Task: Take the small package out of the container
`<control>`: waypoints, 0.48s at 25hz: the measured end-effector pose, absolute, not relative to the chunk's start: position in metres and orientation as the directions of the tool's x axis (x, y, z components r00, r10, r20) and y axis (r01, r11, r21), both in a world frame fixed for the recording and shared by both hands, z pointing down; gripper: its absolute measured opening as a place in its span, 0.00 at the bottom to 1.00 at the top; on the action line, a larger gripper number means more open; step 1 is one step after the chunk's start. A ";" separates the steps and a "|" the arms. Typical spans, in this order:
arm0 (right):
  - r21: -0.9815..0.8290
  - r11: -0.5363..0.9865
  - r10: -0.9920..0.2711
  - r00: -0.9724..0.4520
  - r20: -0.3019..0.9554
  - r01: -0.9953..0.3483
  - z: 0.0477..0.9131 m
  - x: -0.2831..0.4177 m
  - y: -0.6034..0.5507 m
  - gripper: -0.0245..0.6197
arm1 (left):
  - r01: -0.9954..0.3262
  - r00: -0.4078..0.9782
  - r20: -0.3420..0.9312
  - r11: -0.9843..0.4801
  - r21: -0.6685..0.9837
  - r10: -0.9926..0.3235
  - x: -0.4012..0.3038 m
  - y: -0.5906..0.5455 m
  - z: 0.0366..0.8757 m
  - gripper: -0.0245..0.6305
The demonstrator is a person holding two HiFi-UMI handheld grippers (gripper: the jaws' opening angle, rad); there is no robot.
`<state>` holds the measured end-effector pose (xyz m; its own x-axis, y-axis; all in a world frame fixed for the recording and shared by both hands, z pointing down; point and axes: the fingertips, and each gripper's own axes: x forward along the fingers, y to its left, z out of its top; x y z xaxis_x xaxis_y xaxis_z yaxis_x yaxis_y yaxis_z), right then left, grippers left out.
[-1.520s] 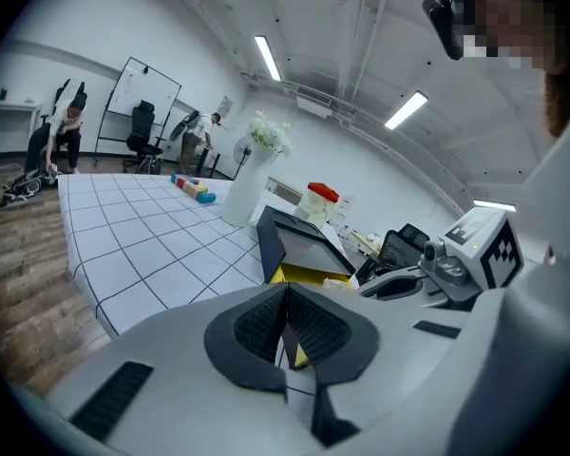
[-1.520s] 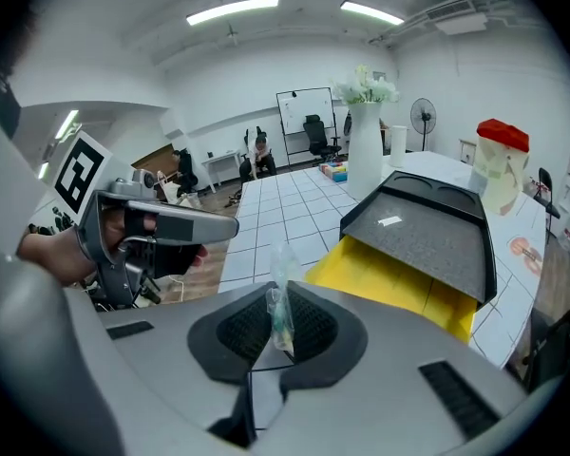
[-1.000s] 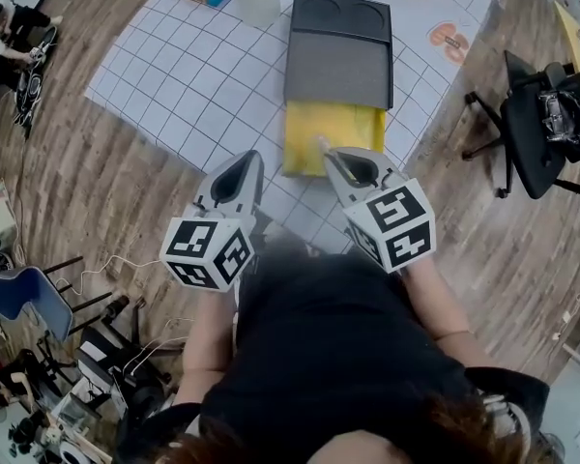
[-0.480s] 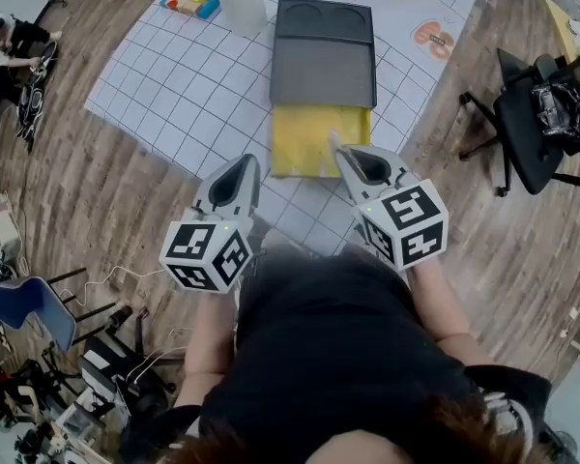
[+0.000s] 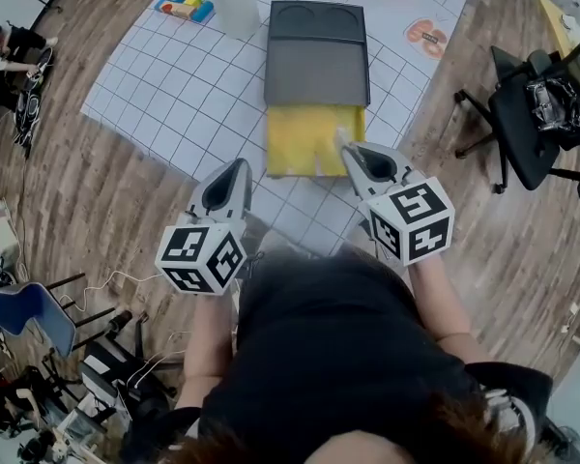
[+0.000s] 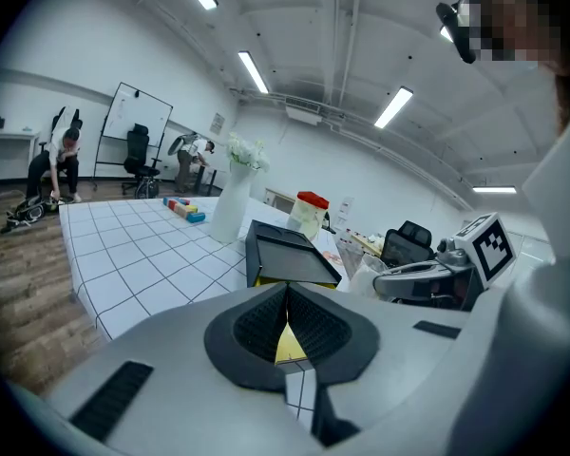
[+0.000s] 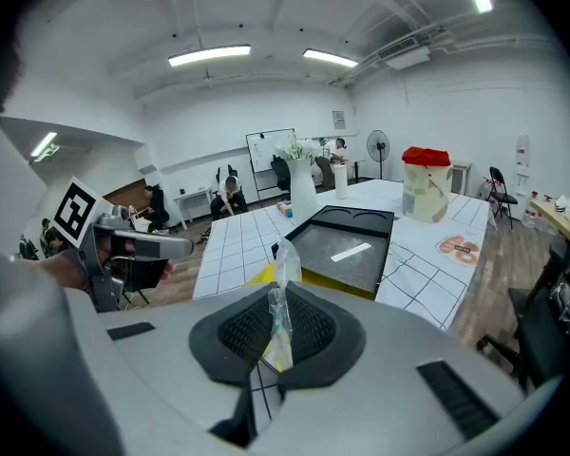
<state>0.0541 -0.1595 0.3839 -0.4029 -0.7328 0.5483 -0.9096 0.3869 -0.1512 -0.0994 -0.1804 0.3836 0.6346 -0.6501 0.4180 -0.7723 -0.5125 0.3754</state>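
Observation:
A dark grey container (image 5: 317, 56) lies on the checked white cloth (image 5: 174, 85). A yellow package (image 5: 304, 141) sticks out of its near side onto the cloth. My right gripper (image 5: 347, 145) is at the package's near right corner, shut on a strip of its clear plastic wrap (image 7: 283, 274). In the right gripper view the wrap stands up between the pads of the right gripper (image 7: 276, 313), with the container (image 7: 347, 250) beyond. My left gripper (image 5: 240, 170) hovers left of the package, shut and holding nothing. In the left gripper view the left gripper (image 6: 287, 300) points toward the container (image 6: 285, 259).
A white vase (image 5: 234, 6) and coloured blocks (image 5: 185, 3) stand at the cloth's far left. A red-lidded jar (image 7: 425, 180) is at the far right. A black office chair (image 5: 534, 114) stands right of the table. People sit at the room's far left (image 5: 5, 51).
The right gripper stays pinched on the wrap and has drifted slightly right. The left gripper has drawn back a little toward the person. The package sits about as before.

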 end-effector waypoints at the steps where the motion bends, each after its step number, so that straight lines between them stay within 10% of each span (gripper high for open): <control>1: -0.150 0.387 -0.733 -0.402 0.548 -0.910 0.384 0.054 -0.159 0.07 | -0.773 0.634 0.418 -0.512 0.375 -0.650 -0.100 -0.180 0.383 0.08; 12: -0.153 0.384 -0.735 -0.402 0.547 -0.911 0.383 0.054 -0.159 0.07 | -0.774 0.633 0.418 -0.510 0.376 -0.652 -0.101 -0.181 0.382 0.08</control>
<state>0.0539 -0.1587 0.3828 -0.4017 -0.7348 0.5466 -0.9106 0.3840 -0.1529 -0.1005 -0.1811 0.3819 0.6328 -0.6518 0.4179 -0.7736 -0.5098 0.3764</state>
